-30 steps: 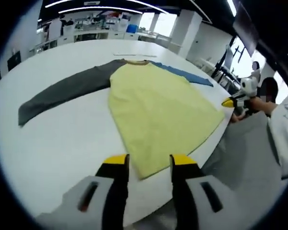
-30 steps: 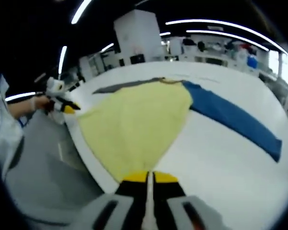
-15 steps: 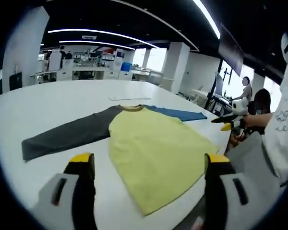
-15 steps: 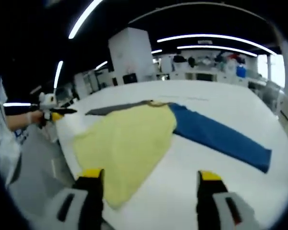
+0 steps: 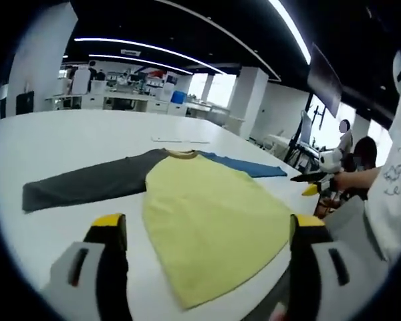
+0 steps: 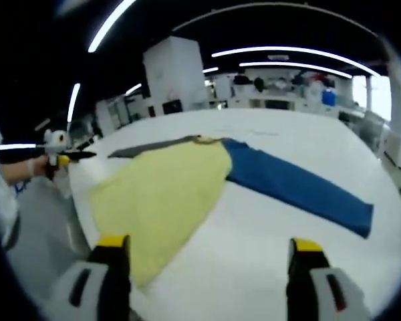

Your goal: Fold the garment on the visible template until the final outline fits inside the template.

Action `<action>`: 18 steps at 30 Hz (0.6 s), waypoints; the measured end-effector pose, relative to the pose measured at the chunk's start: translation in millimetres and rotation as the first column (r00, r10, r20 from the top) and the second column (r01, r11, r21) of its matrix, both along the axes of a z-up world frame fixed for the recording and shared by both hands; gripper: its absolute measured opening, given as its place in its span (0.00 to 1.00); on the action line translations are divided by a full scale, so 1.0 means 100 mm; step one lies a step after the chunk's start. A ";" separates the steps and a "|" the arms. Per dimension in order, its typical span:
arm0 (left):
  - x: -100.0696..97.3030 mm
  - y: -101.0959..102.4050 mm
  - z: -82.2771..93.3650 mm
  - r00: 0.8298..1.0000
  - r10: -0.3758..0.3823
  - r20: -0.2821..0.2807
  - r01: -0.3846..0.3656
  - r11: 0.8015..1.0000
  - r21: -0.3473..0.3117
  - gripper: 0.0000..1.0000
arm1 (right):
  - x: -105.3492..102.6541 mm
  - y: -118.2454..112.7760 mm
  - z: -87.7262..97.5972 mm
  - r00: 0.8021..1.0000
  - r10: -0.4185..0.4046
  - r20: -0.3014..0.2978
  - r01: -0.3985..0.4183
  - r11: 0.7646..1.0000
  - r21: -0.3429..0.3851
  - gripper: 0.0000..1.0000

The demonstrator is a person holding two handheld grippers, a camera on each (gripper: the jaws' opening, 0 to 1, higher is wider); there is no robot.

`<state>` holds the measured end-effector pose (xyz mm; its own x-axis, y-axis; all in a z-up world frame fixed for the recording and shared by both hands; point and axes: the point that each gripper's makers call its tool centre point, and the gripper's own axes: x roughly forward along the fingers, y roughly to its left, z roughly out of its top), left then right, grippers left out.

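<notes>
A long-sleeved shirt lies flat on the white table (image 5: 67,147). Its yellow body (image 5: 207,221) reaches the near edge, one sleeve is dark grey (image 5: 87,184), the other blue (image 5: 244,166). In the right gripper view the yellow body (image 6: 157,197) is at the left and the blue sleeve (image 6: 297,190) runs right. My left gripper (image 5: 210,231) is open, held above the shirt's hem. My right gripper (image 6: 207,247) is open too, over the table by the hem's other corner. The other gripper (image 5: 317,182) shows at the right of the left gripper view, and likewise (image 6: 63,157) at the left of the right one.
The table's near edge (image 6: 80,234) drops to a grey floor. A thin pale strip (image 5: 180,140) lies on the table beyond the collar. A person's hand (image 6: 20,167) holds the far gripper. Desks and shelves stand at the back of the room.
Both grippers have gone from narrow or shut to wide open and lifted off the hem. The shirt lies as before; both views have risen and tilted.
</notes>
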<state>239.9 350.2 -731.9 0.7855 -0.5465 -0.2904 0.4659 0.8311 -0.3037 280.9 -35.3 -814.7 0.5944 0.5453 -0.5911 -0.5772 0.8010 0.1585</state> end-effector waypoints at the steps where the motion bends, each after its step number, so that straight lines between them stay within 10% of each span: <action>1: 0.00 -0.01 0.00 1.000 0.003 0.001 -0.003 1.000 -0.003 0.99 | 0.01 0.00 -0.01 1.000 -0.002 -0.004 0.002 1.000 -0.005 0.99; 9: -0.01 0.03 -0.08 0.999 0.036 -0.010 -0.036 0.999 -0.008 0.99 | 0.22 -0.32 0.11 0.999 -0.034 0.017 0.035 0.998 -0.058 0.98; 18: 0.00 0.13 -0.03 0.995 0.096 -0.003 -0.096 0.994 -0.049 0.98 | 0.68 -1.13 0.11 0.945 -0.326 -0.003 0.326 0.945 -0.024 0.63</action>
